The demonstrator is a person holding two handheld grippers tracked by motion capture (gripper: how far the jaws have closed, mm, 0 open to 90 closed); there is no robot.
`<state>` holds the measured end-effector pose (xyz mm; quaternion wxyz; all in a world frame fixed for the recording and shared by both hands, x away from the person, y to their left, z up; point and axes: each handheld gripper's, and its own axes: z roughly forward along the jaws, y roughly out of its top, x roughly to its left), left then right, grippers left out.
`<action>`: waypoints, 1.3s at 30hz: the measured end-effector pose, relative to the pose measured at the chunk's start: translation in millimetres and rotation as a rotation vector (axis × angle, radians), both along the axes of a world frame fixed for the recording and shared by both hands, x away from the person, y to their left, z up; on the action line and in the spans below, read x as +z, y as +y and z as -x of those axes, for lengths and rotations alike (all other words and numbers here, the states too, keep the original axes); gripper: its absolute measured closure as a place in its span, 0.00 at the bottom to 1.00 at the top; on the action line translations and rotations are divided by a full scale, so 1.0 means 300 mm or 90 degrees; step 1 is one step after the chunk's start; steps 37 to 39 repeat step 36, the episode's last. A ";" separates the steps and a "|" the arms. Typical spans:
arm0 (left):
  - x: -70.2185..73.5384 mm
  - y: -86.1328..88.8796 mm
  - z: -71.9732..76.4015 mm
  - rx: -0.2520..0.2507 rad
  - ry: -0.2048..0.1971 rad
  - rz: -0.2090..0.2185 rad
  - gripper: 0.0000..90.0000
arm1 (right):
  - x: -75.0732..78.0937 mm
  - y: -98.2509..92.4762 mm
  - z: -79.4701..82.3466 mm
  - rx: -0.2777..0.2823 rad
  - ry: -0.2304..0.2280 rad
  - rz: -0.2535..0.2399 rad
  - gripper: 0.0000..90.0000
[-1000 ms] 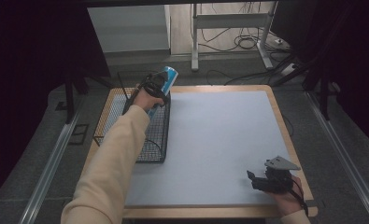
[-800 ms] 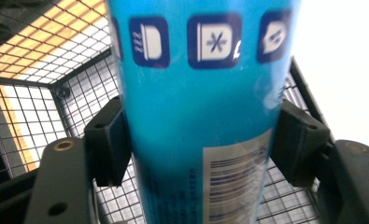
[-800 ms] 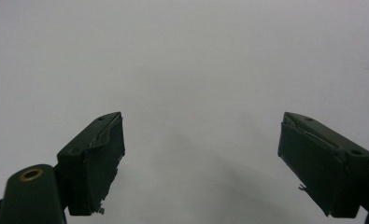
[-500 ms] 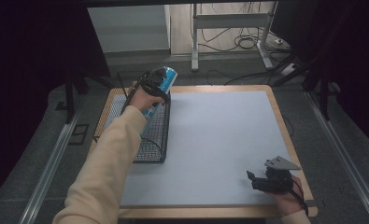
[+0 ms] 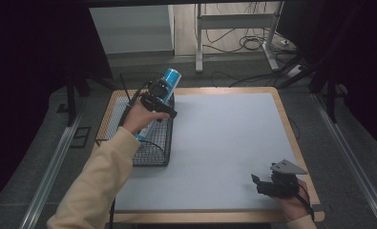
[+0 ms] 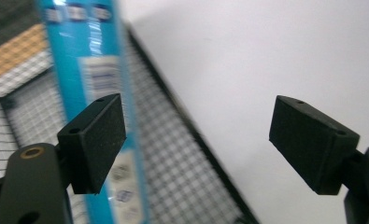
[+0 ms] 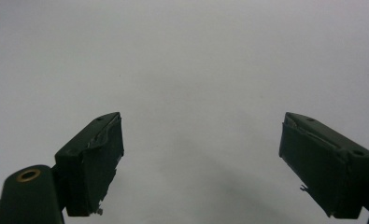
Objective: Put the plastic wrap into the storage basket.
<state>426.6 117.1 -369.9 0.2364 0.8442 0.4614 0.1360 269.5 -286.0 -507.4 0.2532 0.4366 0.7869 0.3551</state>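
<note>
That tall blue canister [image 5: 160,98] in the wire basket [image 5: 152,152] looks light, rigid and slick, so the spread left gripper [image 5: 158,106] should pinch mid-body.

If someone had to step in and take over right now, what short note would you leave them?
Left hand-held gripper: jaws wide open, one pad beside the blue tube, not clamped on it.
Right hand-held gripper: open, holding nothing, low over the grey mat near its front right corner.
The blue tube leans tilted in the wire basket at the table's left side.
Done: tube is in the basket.
Left: probably draw the left gripper clear.
</note>
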 end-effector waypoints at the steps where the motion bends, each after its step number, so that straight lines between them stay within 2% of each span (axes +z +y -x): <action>1: -0.003 -0.009 0.021 -0.011 -0.002 0.005 0.20 | 0.001 0.000 0.000 -0.001 -0.001 0.000 0.15; 7: -0.031 -0.056 0.133 -0.065 -0.008 0.039 0.21 | 0.003 0.006 0.002 0.000 -0.005 0.002 0.16; 11: -0.069 -0.091 0.206 -0.098 -0.007 0.039 0.21 | 0.002 0.007 0.003 0.001 -0.003 0.004 0.15; 14: -0.100 -0.118 0.262 -0.126 -0.009 0.070 0.21 | 0.002 0.006 0.003 0.001 -0.003 0.002 0.15; 18: -0.140 -0.148 0.311 -0.158 -0.015 0.074 0.22 | 0.001 0.007 0.003 0.001 -0.002 0.003 0.15; 20: -0.161 -0.162 0.336 -0.173 -0.014 0.084 0.22 | 0.001 0.006 0.003 0.001 -0.003 0.004 0.15; 22: -0.182 -0.176 0.361 -0.179 -0.021 0.079 0.22 | 0.002 0.005 0.002 0.000 -0.003 0.003 0.15; 23: -0.195 -0.184 0.374 -0.178 -0.027 0.066 0.23 | 0.002 0.005 0.002 -0.001 -0.001 0.002 0.15; 24: -0.203 -0.188 0.382 -0.179 -0.027 0.060 0.23 | 0.000 0.005 0.001 0.000 -0.001 0.004 0.15; 29: -0.233 -0.189 0.394 -0.175 -0.020 0.077 0.23 | 0.000 0.006 0.001 0.000 -0.002 0.004 0.15; 39: -0.240 -0.194 0.398 -0.174 -0.020 0.072 0.23 | 0.002 0.002 0.000 -0.002 -0.006 0.003 0.15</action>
